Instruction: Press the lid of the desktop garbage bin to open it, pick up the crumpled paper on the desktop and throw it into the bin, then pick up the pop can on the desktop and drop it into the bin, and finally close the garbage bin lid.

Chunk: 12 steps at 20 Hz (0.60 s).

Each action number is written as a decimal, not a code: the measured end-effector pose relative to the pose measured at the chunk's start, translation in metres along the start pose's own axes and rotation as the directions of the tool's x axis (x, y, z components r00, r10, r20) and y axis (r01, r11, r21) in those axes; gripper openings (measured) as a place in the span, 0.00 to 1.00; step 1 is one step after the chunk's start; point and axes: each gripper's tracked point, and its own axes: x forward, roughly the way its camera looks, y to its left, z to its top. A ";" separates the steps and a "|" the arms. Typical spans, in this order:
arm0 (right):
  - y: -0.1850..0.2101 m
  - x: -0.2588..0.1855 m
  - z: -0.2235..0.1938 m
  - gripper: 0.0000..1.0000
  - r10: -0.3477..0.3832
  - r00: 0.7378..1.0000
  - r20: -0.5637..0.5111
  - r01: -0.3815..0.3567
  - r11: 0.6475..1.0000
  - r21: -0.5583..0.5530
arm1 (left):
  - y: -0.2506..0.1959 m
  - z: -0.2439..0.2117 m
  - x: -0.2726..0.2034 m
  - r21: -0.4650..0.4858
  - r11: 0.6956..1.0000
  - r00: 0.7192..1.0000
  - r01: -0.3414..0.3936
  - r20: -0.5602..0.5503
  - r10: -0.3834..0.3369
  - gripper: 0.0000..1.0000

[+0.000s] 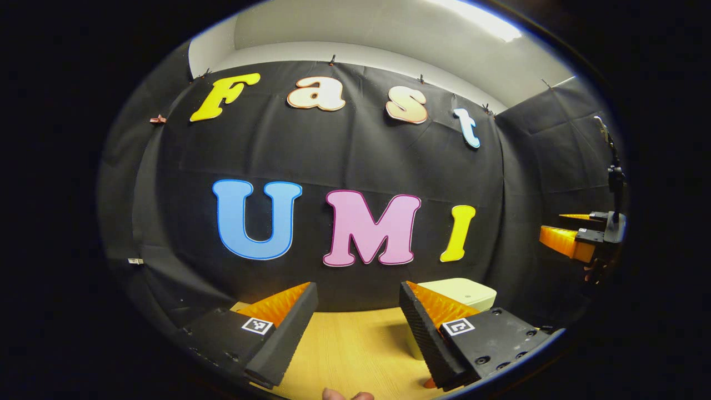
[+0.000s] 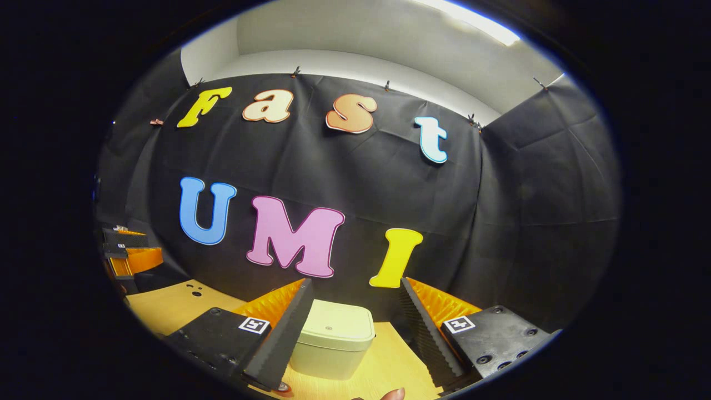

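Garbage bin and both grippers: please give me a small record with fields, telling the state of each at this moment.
bin: garbage bin stands upright on the wooden desktop
bin lid: closed, lying flat on top
right gripper: open, raised above the desktop, the bin seen between its fingers, not touching
left gripper: open, holds nothing, the bin behind its right-hand finger
task stage: lid not yet pressed
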 end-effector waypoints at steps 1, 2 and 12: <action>0.001 -0.001 0.001 0.97 0.002 1.000 0.001 -0.002 1.000 -0.009 | 0.000 0.001 -0.001 -0.003 1.000 1.000 0.001 -0.001 -0.001 0.95; 0.002 -0.001 0.002 0.97 0.008 1.000 0.002 -0.008 1.000 -0.012 | 0.000 0.001 -0.001 -0.004 1.000 1.000 0.001 0.001 -0.001 0.95; 0.029 0.046 -0.034 0.09 0.155 0.986 -0.056 -0.153 0.988 0.033 | 0.009 -0.003 -0.014 -0.006 1.000 1.000 -0.028 -0.008 0.028 0.95</action>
